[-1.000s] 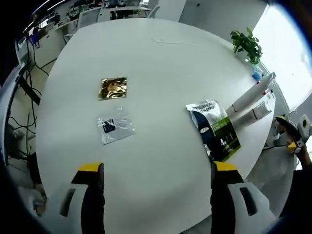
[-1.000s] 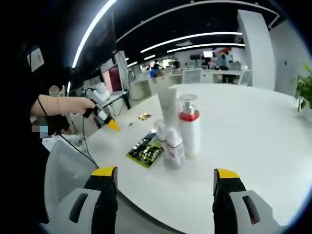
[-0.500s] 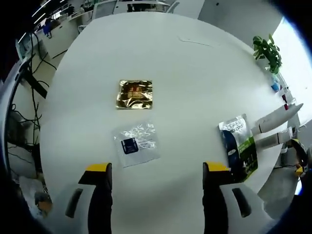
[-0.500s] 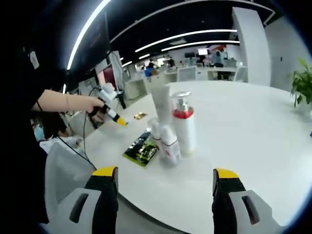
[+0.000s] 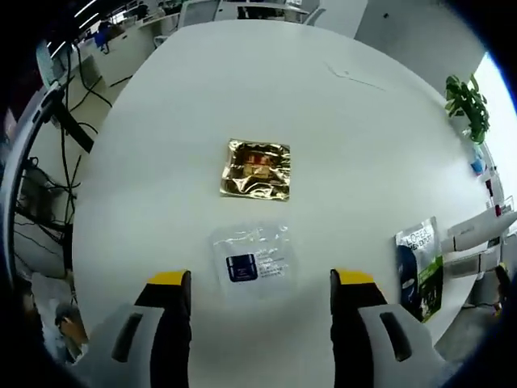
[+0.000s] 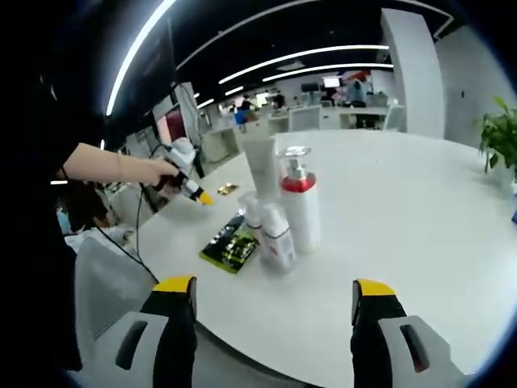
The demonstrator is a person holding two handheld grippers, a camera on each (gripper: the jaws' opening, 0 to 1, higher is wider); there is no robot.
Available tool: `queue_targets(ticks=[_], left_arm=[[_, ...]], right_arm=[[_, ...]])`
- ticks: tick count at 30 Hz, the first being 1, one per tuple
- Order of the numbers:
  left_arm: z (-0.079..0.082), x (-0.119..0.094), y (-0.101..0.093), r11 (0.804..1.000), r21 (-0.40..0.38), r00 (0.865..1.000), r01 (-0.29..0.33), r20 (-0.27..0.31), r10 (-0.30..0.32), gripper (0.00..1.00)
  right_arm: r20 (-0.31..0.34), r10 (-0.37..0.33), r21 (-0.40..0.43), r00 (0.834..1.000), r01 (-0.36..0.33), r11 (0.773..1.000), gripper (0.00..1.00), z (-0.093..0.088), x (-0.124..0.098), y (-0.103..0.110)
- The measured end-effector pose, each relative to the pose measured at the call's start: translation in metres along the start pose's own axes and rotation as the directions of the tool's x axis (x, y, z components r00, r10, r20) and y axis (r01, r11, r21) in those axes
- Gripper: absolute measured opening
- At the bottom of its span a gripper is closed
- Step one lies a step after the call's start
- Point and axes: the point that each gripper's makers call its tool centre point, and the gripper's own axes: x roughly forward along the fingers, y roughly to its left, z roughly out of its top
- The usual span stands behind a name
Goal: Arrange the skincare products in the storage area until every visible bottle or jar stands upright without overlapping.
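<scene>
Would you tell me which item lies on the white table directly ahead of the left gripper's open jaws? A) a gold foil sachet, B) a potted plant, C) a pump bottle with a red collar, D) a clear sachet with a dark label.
D: in the left gripper view the clear sachet lies just beyond the left gripper, with the gold foil sachet farther out on the table.

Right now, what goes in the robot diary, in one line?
left hand-held gripper: open, above clear sachet | right hand-held gripper: open, empty | pump bottle: upright

A potted plant (image 5: 467,101) stands at the white table's (image 5: 363,162) edge, perhaps leafy.
</scene>
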Motion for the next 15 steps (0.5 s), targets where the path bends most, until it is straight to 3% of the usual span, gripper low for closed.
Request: queue_targets(ticks=[7, 15], left_arm=[[0.003, 0.007, 0.002, 1.000, -0.031, 1.000, -0.005, 0.003, 0.005, 0.58], [0.005, 0.013, 0.010, 0.997, 0.030, 0.997, -0.071, -0.023, 0.071, 0.53]], right_arm=[[0.001, -0.009, 0.008, 1.000, 0.009, 1.000, 0.81, 0.000, 0.000, -0.002], [-0.005, -0.007, 0.008, 1.000, 0.007, 1.000, 0.81, -0.002, 0.000, -0.001]])
